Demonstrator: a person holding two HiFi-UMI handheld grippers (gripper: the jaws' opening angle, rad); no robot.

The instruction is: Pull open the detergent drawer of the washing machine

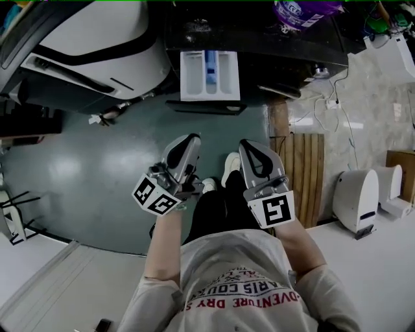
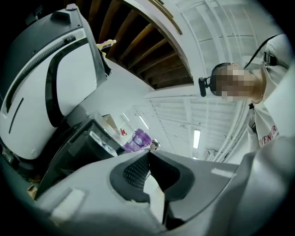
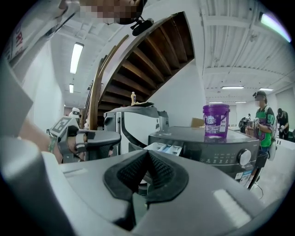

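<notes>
The dark washing machine [image 1: 272, 35] stands at the top of the head view. Its white detergent drawer [image 1: 209, 75] is pulled out, showing a blue compartment in the middle. My left gripper [image 1: 190, 141] and right gripper [image 1: 248, 148] hang side by side below the drawer, apart from it, both shut with nothing between their pads. In the right gripper view the open drawer [image 3: 166, 148] juts from the machine just beyond my shut right gripper [image 3: 147, 154]. My left gripper [image 2: 148, 155] is tilted upward toward the ceiling, jaws shut and empty.
A purple bucket [image 1: 299, 11] sits on the washer top. A white and black machine [image 1: 97, 45] stands at the left. A wooden pallet [image 1: 305, 172] and white appliances [image 1: 356, 200] lie to the right. A person in green [image 3: 263, 125] stands far off.
</notes>
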